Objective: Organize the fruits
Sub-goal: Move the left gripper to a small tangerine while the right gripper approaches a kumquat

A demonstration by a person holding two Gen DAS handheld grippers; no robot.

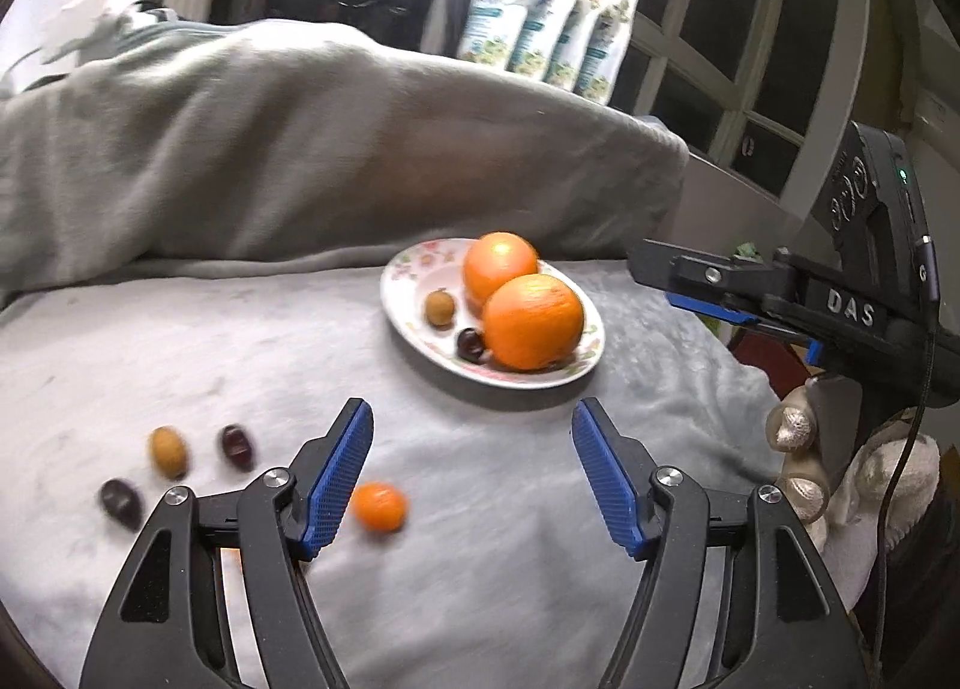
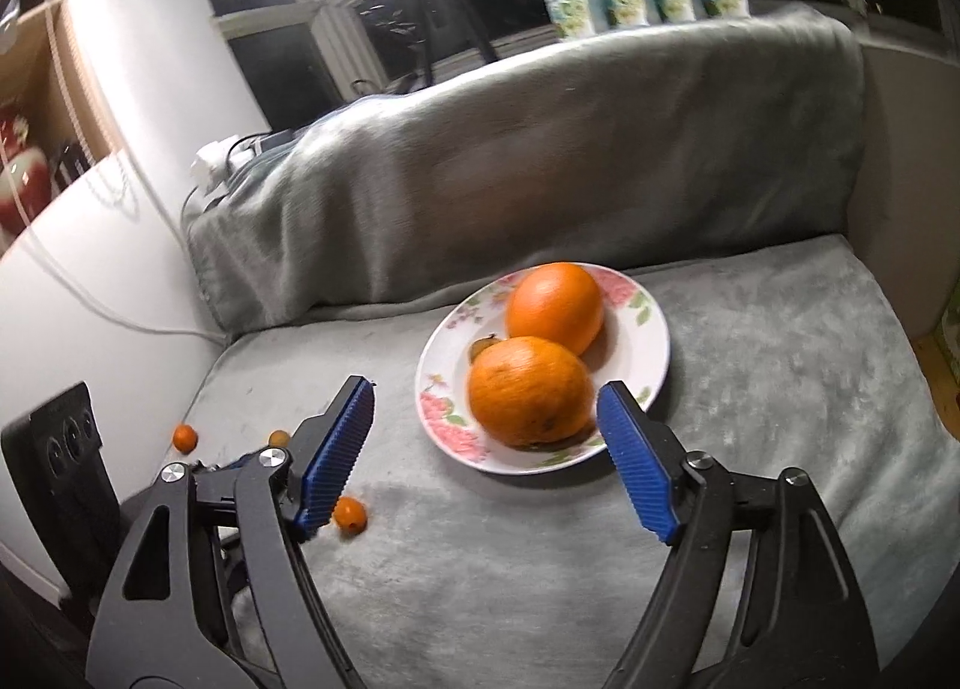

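With both the left hand-held gripper (image 1: 472,452) and right hand-held gripper (image 2: 485,440) spread apart and empty, the floral plate (image 1: 401,276) already holds two oranges (image 1: 531,321) and two small fruits, while a kumquat (image 1: 379,505) and three other small fruits (image 1: 167,451) remain on the grey blanket (image 1: 240,341).

A home living room: a sofa (image 2: 540,161) under a grey blanket (image 1: 300,149), windows (image 1: 750,29) behind, a flowered plate (image 2: 444,419).

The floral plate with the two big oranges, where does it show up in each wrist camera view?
Left wrist view: the floral plate sits right of centre, beyond the open left gripper.
Right wrist view: the plate sits at centre, just past the open right gripper.
Shared landmark: the near big orange on the plate's front half.
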